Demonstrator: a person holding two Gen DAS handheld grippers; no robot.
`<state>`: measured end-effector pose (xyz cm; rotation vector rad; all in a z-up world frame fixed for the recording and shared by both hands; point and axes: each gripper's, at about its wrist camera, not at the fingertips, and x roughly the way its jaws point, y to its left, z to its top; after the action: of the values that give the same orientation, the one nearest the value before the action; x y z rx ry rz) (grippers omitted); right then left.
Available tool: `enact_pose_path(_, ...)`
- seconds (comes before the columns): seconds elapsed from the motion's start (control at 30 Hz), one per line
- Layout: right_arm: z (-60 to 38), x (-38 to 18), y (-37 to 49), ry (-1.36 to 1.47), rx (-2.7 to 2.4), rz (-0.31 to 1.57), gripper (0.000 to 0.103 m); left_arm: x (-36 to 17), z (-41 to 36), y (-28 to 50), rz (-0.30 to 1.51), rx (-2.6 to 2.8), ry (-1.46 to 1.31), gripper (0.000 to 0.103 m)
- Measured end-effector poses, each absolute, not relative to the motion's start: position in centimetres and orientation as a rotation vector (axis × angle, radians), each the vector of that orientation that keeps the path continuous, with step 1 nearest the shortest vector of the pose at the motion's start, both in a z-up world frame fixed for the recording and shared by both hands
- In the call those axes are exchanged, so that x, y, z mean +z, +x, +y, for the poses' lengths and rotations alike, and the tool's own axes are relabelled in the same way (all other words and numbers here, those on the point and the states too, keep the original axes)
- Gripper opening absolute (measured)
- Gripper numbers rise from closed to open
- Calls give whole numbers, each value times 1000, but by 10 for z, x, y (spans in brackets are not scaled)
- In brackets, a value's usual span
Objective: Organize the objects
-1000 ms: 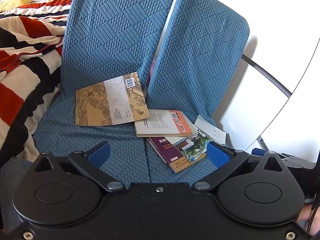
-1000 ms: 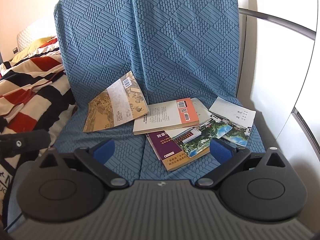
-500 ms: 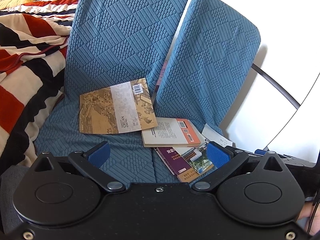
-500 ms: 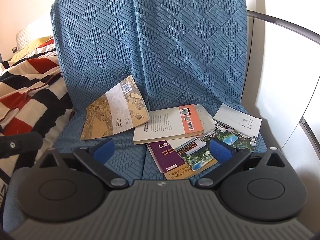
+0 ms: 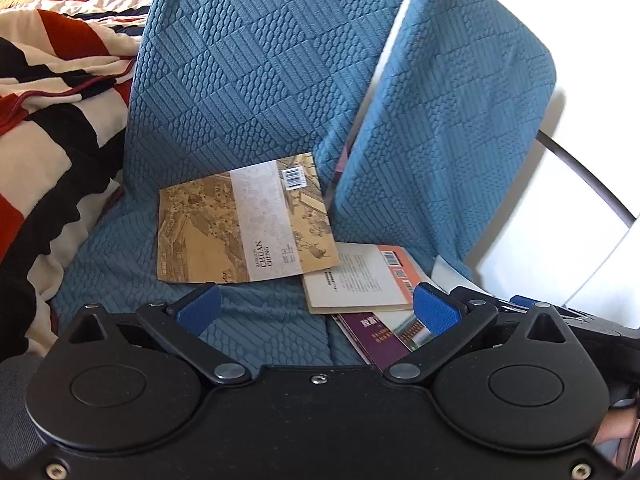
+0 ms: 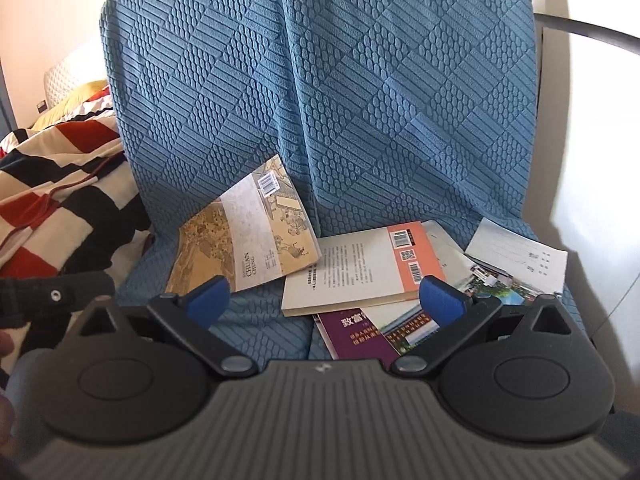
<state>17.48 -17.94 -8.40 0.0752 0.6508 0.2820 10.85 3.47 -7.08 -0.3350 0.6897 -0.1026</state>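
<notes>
Blue quilted seat cover, red-black-cream striped blanket, tan-and-white book.

Blue quilted seat cover; striped red-black-cream blanket beside it, left.

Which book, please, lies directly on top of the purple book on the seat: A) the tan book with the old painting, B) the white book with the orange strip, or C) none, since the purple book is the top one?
B: the white book with the orange strip overlaps the far end of the purple book, while the tan book lies apart to the left.
</notes>
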Motion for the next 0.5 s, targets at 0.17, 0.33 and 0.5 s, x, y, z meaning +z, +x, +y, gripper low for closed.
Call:
enact_pose_path(0.17,-174,-101,196,142,316,668,103,-93,42,132,680,-50,-325,103)
enact_pose_path(0.33,-169,-120,220,173,328,695,103,-117,47,151,664,-9,-311,103)
enact_pose_path(0.5,-161,-143,247,162,331,725,98,-140,56,173,670,9,-304,103)
